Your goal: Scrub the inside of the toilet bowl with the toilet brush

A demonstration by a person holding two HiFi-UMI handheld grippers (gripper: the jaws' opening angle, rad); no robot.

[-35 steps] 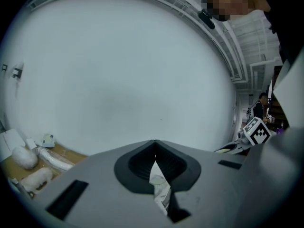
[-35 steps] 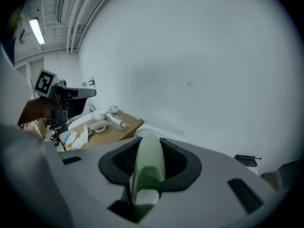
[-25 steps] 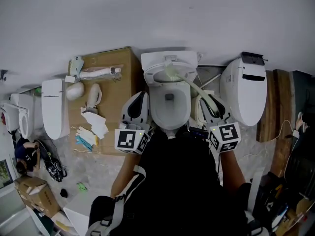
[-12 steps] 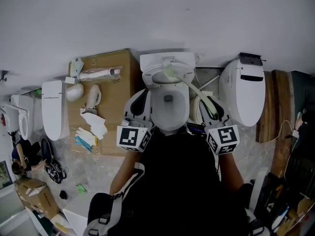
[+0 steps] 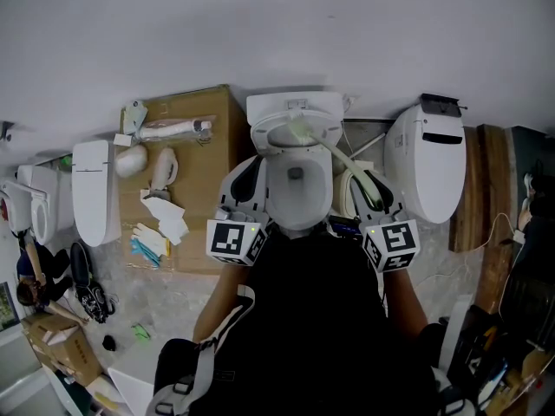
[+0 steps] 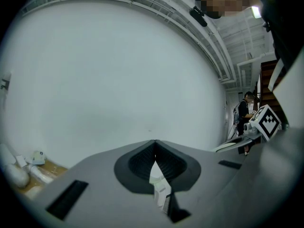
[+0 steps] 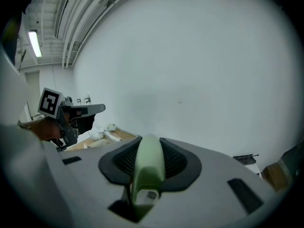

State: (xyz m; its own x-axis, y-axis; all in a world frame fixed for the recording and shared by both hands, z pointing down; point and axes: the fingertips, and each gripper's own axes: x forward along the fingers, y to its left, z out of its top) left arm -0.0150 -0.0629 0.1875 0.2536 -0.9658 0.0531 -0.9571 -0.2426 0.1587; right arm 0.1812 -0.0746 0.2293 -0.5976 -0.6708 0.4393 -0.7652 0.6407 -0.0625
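Observation:
A white toilet [image 5: 295,199] stands in the middle of the head view, its bowl open. A pale green toilet brush [image 5: 340,156] slants from lower right to the back of the bowl, where its head [image 5: 300,129] rests by the rear rim. My right gripper [image 5: 371,191] is shut on the brush handle [image 7: 148,167], which fills the gap between its jaws in the right gripper view. My left gripper [image 5: 244,187] hovers beside the bowl's left rim. Its jaws [image 6: 154,158] are shut with nothing between them, and the left gripper view faces the blank wall.
A cardboard box [image 5: 208,159] left of the toilet carries a spray bottle [image 5: 173,129], gloves [image 5: 165,215] and small items. A second white toilet [image 5: 429,159] stands close on the right, wooden boards [image 5: 486,180] beyond it. A white tank [image 5: 95,193] and a person [image 5: 26,271] are at far left.
Almost nothing differs. Both grippers and the brush keep their places, apart from a slight shift of the view. The person at far left has moved.

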